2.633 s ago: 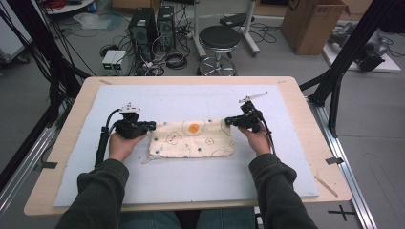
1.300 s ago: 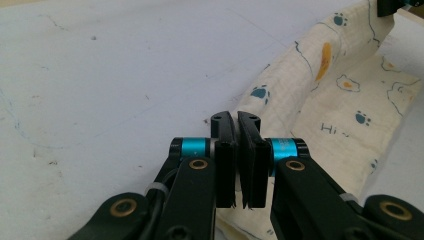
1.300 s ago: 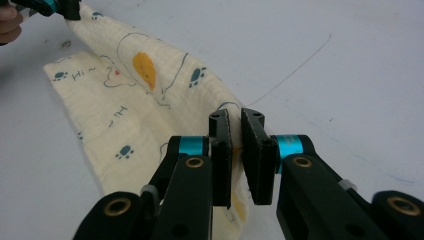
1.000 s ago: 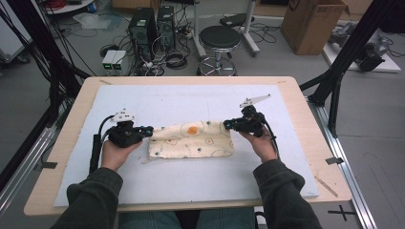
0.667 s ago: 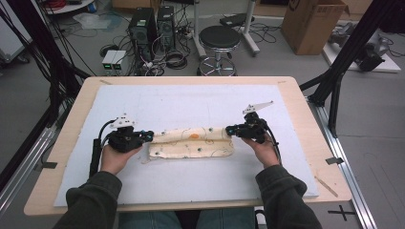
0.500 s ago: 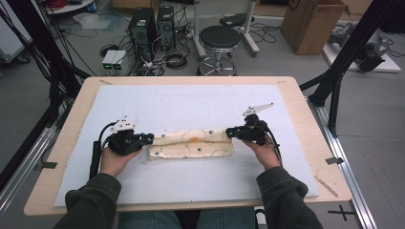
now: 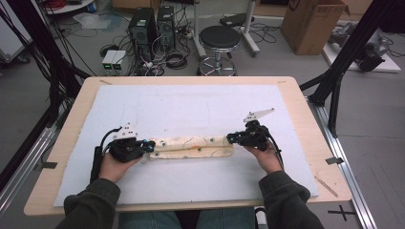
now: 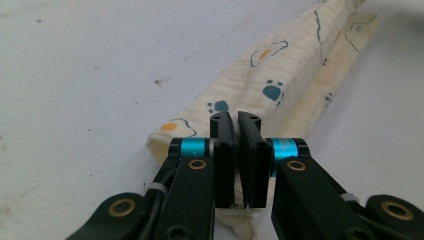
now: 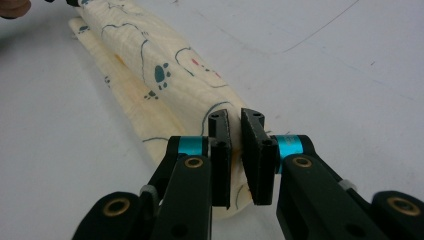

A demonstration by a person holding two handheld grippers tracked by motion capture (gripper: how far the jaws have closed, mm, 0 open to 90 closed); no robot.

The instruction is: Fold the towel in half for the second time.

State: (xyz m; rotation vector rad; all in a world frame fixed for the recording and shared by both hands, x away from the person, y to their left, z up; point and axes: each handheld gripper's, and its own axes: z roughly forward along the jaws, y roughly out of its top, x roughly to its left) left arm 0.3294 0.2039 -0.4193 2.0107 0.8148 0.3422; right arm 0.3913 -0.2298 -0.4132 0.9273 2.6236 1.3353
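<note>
A cream cloth (image 7: 193, 146) printed with paw marks and outlined shapes lies folded into a long narrow strip across the white mat. My left gripper (image 7: 149, 145) is shut on its left end, and the left gripper view shows the cloth (image 8: 260, 95) pinched between the jaws (image 8: 236, 122). My right gripper (image 7: 231, 138) is shut on the right end. In the right gripper view the folded cloth (image 9: 165, 80) runs away from the jaws (image 9: 236, 120), which pinch its near edge with a thin gap showing.
The white mat (image 7: 200, 109) covers most of the wooden table (image 7: 305, 109). A small stick (image 7: 325, 186) lies near the table's right front corner. Beyond the far edge stand a black stool (image 7: 219, 38), computer towers (image 7: 153, 24) and a cardboard box (image 7: 313, 24).
Both grippers have pulled the cloth's far edge toward the person, folding the flat cloth over into a narrow strip. The hands moved nearer the front edge.
</note>
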